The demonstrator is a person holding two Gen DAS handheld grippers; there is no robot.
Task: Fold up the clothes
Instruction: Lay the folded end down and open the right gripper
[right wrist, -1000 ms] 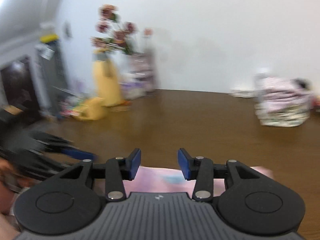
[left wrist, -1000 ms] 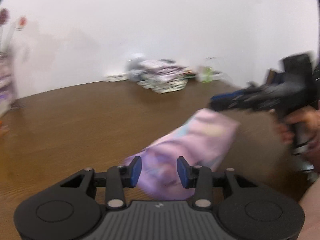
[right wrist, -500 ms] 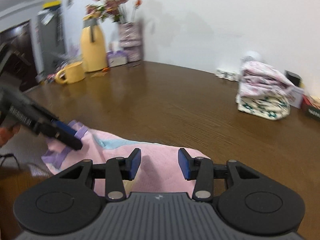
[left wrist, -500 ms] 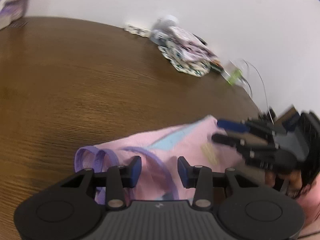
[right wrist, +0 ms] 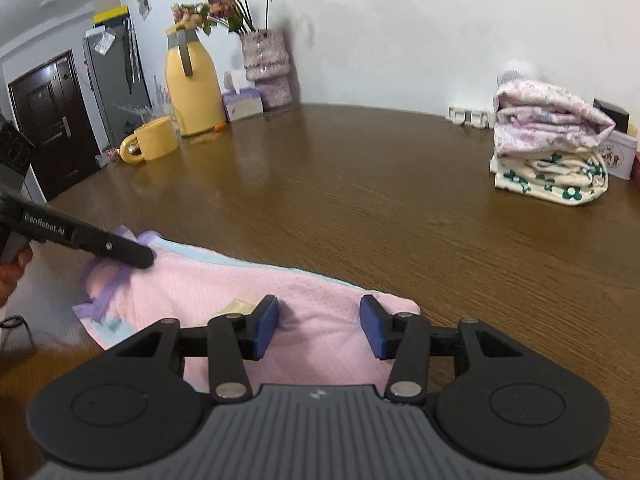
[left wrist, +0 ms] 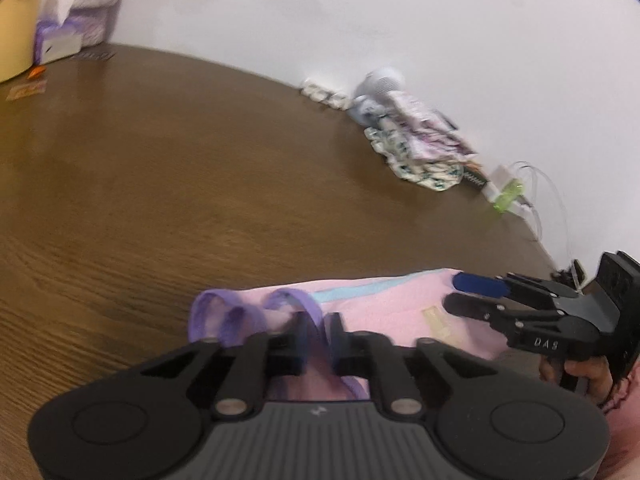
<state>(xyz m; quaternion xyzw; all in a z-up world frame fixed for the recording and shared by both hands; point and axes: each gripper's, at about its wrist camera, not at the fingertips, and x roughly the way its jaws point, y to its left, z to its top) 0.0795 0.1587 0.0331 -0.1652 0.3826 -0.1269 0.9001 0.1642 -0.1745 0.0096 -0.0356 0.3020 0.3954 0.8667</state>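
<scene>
Now: left tongs pinching the strap end, right tongs wide over the hem

Pink mesh garment with purple trim and a light-blue band lies flat on the near edge of the brown wooden counter. Left tongs are narrowed onto the purple strap loop, holding fabric. Right tongs stand wide, hovering over the garment's right end, gripping nothing. Far right on the counter sits a stack of folded floral clothes; far left, a yellow jug, yellow mug and flower vase.

Risks, as a judgement: the left pinch seems to catch only thin trim, so lifting may slip it free or drag a single layer, skewing the fold. Right tongs closing short could bunch the mesh. The garment is near the counter edge and could slide off if pulled this way.

Versus half a second earlier: left tongs were apart and are now closed on the strap; right tongs stay wide; the garment lies much as it did.
</scene>
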